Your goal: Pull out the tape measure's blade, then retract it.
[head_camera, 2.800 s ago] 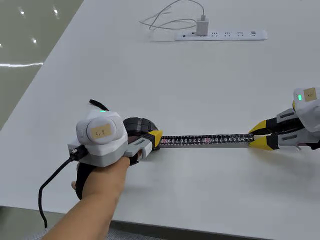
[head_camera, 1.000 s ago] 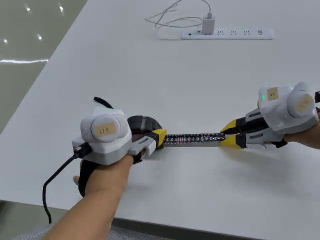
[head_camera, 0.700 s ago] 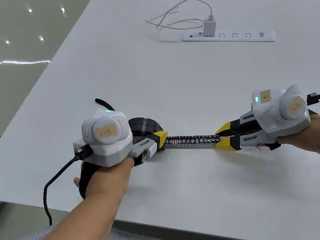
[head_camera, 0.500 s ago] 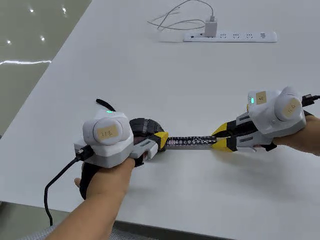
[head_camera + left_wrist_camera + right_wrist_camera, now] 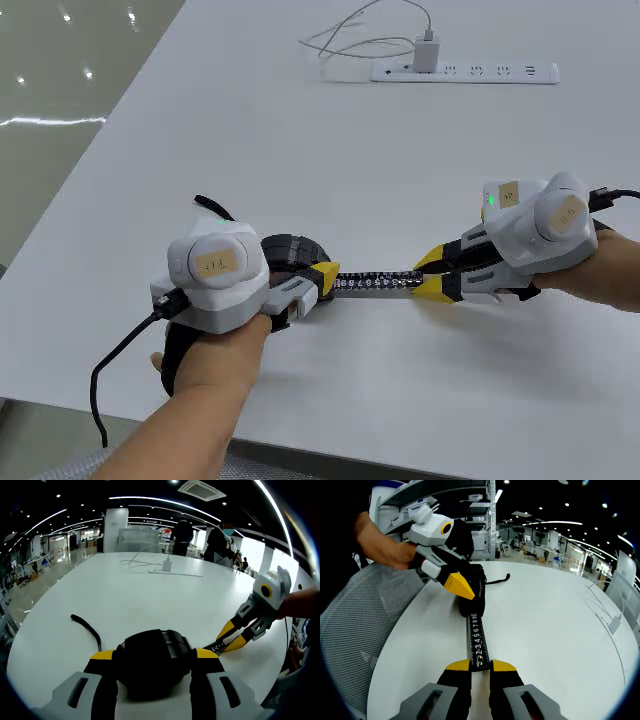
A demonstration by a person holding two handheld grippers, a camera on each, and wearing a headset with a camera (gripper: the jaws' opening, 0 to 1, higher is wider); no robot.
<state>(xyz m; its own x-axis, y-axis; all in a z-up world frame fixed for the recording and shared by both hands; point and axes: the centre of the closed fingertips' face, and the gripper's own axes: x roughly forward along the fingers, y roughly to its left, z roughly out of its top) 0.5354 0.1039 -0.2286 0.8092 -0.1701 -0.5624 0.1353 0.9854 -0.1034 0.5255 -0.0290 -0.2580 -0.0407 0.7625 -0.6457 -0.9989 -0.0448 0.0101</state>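
On the white table (image 5: 400,150), your left gripper (image 5: 155,656) clamps the round black tape-measure case (image 5: 290,250); your right gripper (image 5: 480,666) pinches its black numbered blade (image 5: 476,635).

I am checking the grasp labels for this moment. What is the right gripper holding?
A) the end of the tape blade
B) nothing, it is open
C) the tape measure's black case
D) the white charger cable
A: in the right gripper view, the right gripper is shut on the end of the tape blade, while the left gripper clamps the tape measure case.
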